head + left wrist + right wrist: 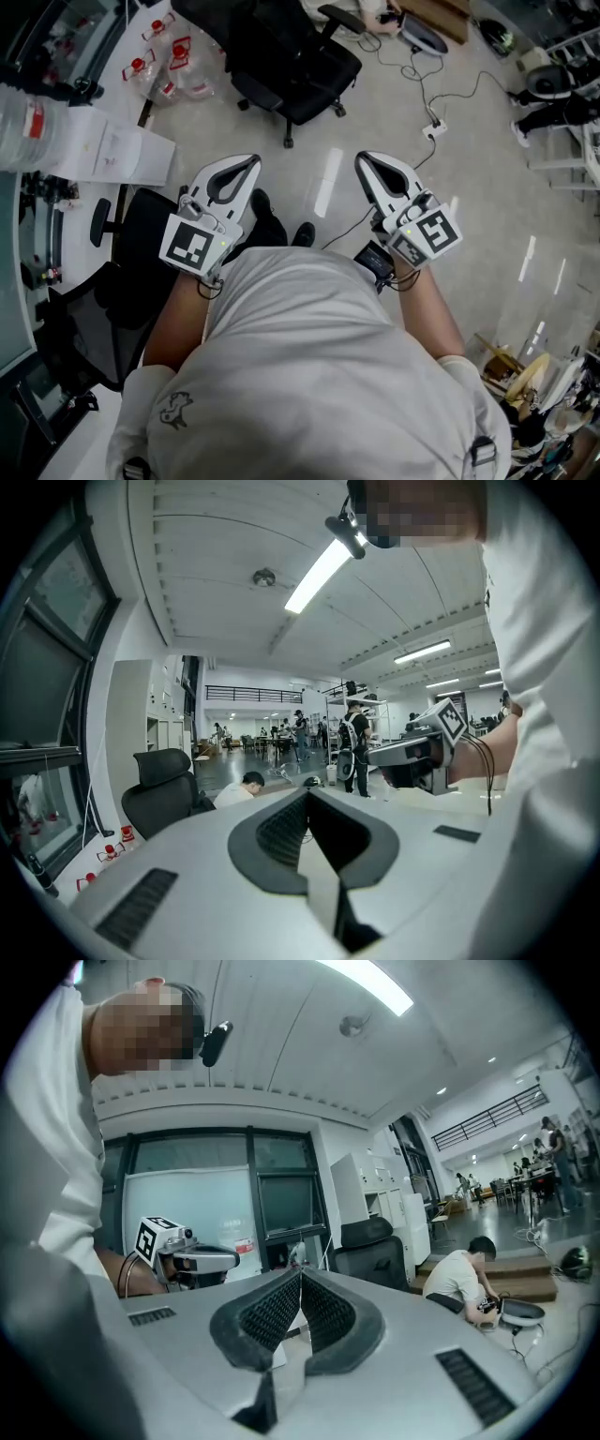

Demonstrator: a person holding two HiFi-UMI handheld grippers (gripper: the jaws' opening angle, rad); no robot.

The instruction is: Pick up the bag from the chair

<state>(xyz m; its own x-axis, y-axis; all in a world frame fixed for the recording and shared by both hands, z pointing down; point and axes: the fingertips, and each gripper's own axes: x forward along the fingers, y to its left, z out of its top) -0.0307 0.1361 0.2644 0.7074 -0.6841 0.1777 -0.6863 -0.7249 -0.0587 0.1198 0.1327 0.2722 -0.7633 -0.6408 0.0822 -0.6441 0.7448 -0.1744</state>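
My left gripper point(251, 161) and right gripper point(364, 159) are held side by side at waist height over the grey floor, both pointing forward. Each is shut, tips touching, with nothing between the jaws. The left gripper view looks past its closed tips point(307, 794) to a black office chair point(164, 794) and to the right gripper point(412, 757) at the side. In the right gripper view the closed tips point(300, 1271) stand before another black chair point(375, 1251). A black office chair point(291, 56) stands ahead and a dark chair point(103, 300) at my left. No bag can be made out in any view.
A white desk with papers point(103, 145) lies at the left, with red-capped bottles point(164, 61) on the floor beyond it. Cables and a power strip point(433, 129) run across the floor at upper right. A person crouches on the floor point(464, 1274); others stand far off point(354, 747).
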